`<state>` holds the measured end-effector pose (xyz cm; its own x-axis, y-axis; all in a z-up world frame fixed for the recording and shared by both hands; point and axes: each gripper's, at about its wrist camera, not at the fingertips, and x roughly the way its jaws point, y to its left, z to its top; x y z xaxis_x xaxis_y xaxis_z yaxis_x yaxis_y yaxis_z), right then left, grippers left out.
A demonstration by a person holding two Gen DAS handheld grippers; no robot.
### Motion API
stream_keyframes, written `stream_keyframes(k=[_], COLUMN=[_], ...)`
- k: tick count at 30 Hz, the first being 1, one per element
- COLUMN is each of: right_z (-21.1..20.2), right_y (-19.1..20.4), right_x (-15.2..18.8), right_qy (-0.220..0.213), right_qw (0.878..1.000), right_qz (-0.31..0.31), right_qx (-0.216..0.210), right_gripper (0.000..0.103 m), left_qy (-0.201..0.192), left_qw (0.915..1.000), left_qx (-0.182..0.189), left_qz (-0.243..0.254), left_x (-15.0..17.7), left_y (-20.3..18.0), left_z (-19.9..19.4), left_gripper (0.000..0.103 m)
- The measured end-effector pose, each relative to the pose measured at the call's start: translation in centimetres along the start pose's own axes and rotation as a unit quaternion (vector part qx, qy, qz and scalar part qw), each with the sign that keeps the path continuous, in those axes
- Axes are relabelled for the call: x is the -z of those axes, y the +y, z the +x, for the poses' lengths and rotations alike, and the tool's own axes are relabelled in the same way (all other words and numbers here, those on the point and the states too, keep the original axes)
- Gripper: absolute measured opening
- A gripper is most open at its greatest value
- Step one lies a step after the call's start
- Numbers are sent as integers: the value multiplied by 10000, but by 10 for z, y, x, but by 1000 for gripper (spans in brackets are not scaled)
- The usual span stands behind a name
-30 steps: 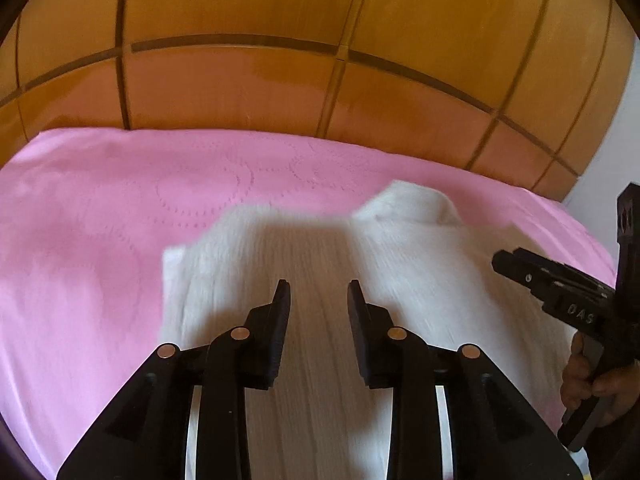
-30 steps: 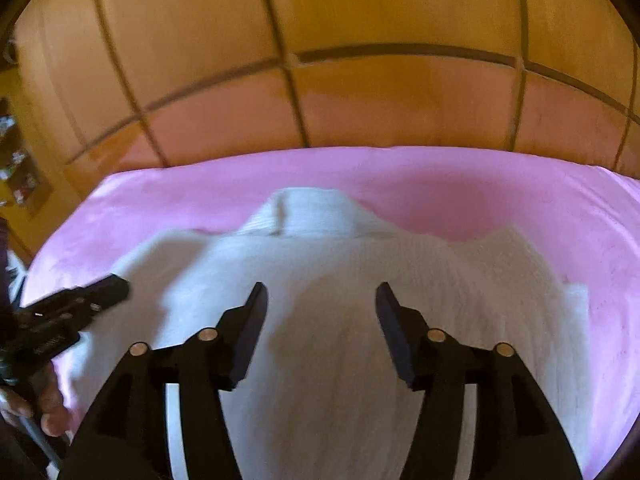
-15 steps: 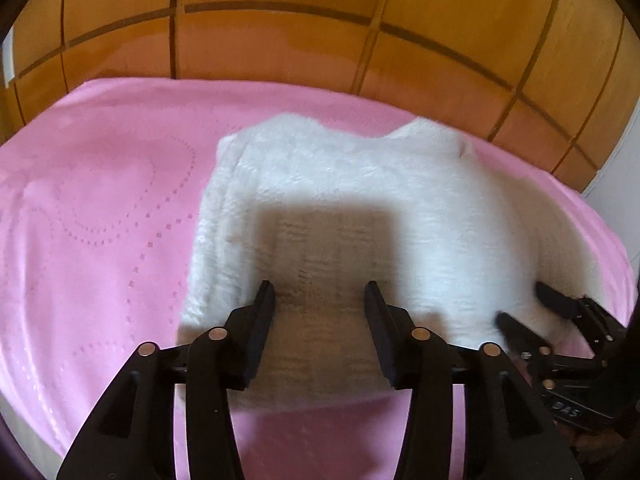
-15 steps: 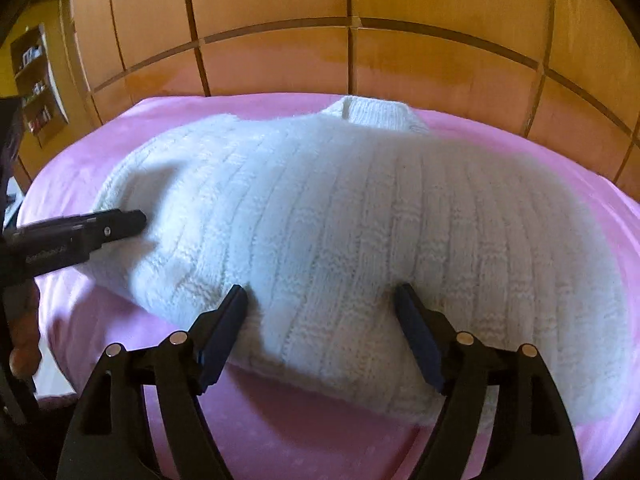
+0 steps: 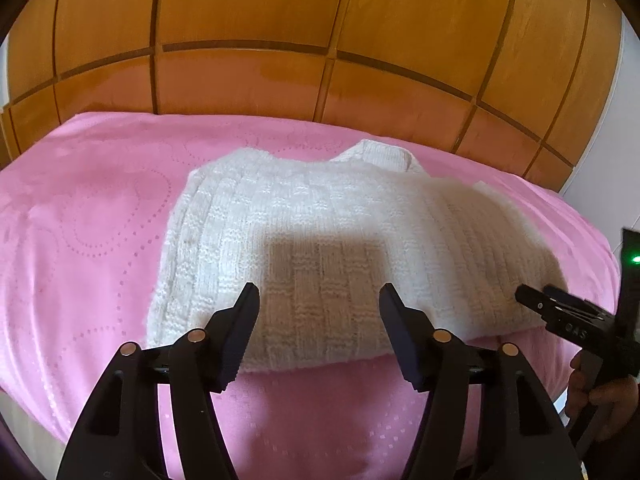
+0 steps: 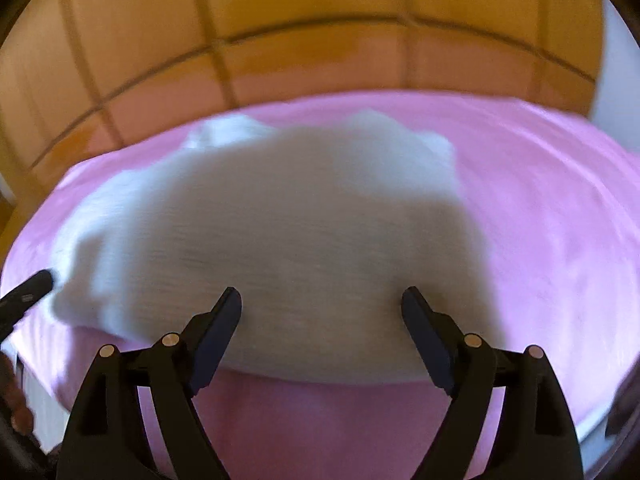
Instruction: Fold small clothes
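A small white knitted sweater lies flat on the pink cloth, collar toward the far wooden wall. My left gripper is open and empty, just above the sweater's near hem. My right gripper is open and empty over the near hem of the sweater; this view is blurred by motion. The right gripper also shows at the right edge of the left wrist view, beside the sweater's right side. The left gripper's tip shows at the left edge of the right wrist view.
The pink cloth covers a raised surface whose front edge lies just below the sweater. A wooden panelled wall stands behind it. A pale wall strip is at the far right.
Both grippers have pulled back toward the near edge and opened wider. The sweater lies farther away, with pink cloth showing in front of its hem.
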<state>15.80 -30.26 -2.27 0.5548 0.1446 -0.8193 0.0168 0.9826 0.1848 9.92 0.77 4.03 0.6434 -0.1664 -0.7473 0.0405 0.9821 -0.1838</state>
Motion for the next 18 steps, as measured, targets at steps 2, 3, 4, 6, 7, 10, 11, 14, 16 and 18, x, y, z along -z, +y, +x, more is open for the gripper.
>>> stream_keyframes(k=[2, 3, 4, 6, 7, 10, 11, 14, 16, 18], right_z=[1, 1, 2, 1, 2, 2, 2, 4, 6, 8], right_y=[-11, -9, -7, -5, -2, 0, -1, 1, 2, 3], right_x=[1, 0, -1, 0, -1, 0, 1, 0, -1, -1], right_qy=[6, 6, 13, 7, 10, 30, 34, 50, 53, 50], right_qw=[9996, 9996, 9997, 9999, 10000, 10000, 10000, 10000, 10000, 10000], right_qz=[188, 186, 152, 79, 25, -27, -30, -39, -41, -52], right_qx=[-197, -202, -165, -102, -52, -24, -23, -10, 0, 19], right_gripper=[82, 82, 83, 85, 86, 87, 88, 88, 90, 90], left_qy=[-7, -10, -3, 2, 4, 36, 40, 20, 73, 80], left_qw=[10000, 10000, 10000, 9999, 9998, 9997, 9996, 9994, 9989, 9971], left_qx=[-60, -76, -84, -139, -172, -235, -274, -329, -263, -198], left_qz=[13, 23, 36, 40, 29, -16, -18, -120, -368, -726], left_x=[0, 0, 0, -1, -1, -2, -3, -11, -18, -24], left_y=[0, 0, 1, 2, 3, 10, 13, 29, 46, 69], left_z=[-1, -1, -1, -1, 0, 1, 2, 2, 3, 4], left_gripper=[61, 61, 61, 61, 61, 61, 61, 61, 61, 61])
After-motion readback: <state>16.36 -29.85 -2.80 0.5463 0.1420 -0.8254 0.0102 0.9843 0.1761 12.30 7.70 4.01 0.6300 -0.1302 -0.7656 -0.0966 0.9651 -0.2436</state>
